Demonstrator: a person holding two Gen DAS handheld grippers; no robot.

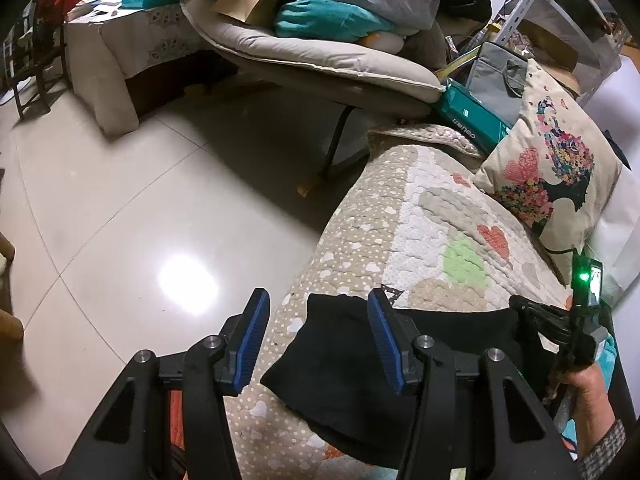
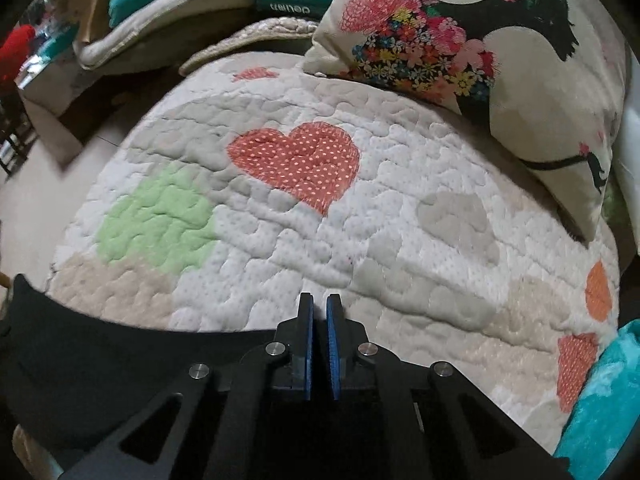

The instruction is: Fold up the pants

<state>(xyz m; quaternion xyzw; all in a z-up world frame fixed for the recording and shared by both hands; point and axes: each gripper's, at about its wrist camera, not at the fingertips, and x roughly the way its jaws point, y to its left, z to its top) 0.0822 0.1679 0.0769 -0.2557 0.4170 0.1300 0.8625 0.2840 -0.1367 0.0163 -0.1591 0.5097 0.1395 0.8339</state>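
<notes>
- The black pants [image 1: 352, 364] lie along the bottom of both frames, on the heart-patterned quilt [image 2: 320, 216] of a sofa or bed.
- Left hand-held gripper [image 1: 316, 340]: jaws spread over the cloth, holding nothing.
- Right hand-held gripper [image 2: 319, 340]: blue pads nearly pressed together; no cloth visible between them.
- Risk: the corner overhanging the quilt's edge could slide floorward, or a thin pinch catch one layer only, skewing the fold.
</notes>
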